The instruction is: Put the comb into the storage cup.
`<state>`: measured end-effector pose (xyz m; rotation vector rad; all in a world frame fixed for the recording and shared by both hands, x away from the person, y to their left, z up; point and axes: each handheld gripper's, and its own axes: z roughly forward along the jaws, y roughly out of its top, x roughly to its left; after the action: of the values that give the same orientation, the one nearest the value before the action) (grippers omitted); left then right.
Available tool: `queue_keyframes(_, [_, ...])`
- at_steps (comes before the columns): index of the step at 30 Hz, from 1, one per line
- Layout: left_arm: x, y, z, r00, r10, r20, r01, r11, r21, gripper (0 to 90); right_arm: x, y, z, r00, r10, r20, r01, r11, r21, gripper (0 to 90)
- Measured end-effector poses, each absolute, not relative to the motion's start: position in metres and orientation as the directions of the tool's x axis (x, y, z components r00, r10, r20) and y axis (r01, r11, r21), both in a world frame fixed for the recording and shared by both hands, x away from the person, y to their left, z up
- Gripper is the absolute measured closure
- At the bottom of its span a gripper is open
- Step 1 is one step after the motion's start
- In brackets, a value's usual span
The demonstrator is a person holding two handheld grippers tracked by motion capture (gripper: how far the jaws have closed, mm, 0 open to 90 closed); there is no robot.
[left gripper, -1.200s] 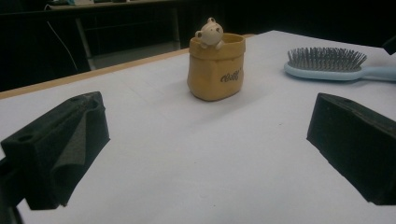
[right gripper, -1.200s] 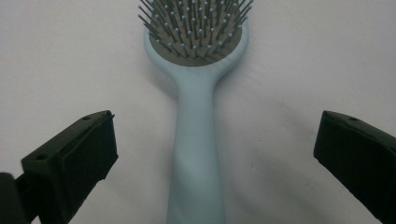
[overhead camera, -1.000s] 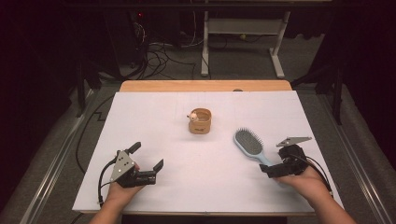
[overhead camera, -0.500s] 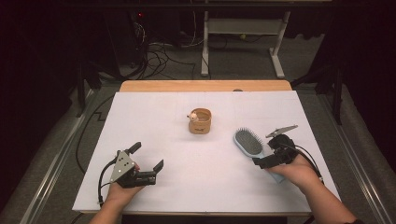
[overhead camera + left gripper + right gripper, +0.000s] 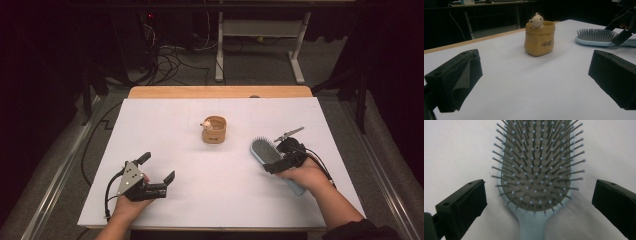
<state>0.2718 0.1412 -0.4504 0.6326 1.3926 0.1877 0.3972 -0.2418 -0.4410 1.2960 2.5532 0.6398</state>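
Right claw (image 5: 536,205), jaws wide, straddles the neck of the blue hairbrush (image 5: 266,152) (bristles up) at the bench's (image 5: 165,130) right, positioned to grip it. Left claw (image 5: 159,168), also wide, rests near left.

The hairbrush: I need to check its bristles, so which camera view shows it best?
The right gripper view: the hairbrush lies bristles-up between the open jaws, every pin distinct. The high view shows the hairbrush whole but small, its handle under the right gripper. The left gripper view shows it side-on, far off.
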Motion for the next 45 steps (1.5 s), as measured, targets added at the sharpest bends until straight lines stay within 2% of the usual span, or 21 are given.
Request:
queue_keyframes(20, [0.271, 0.142, -0.450, 0.199, 0.482, -0.853, 0.245, 0.819, 0.520, 0.1, 0.423, -0.220, -0.434, -0.630, 0.776, -0.015, 0.708, 0.583, 0.399, 0.7])
queue_keyframes(45, [0.273, 0.143, -0.452, 0.189, 0.483, -0.855, 0.247, 0.819, 0.518, 0.1, 0.442, -0.211, -0.437, -0.631, 0.775, -0.020, 0.723, 0.597, 0.349, 3.3])
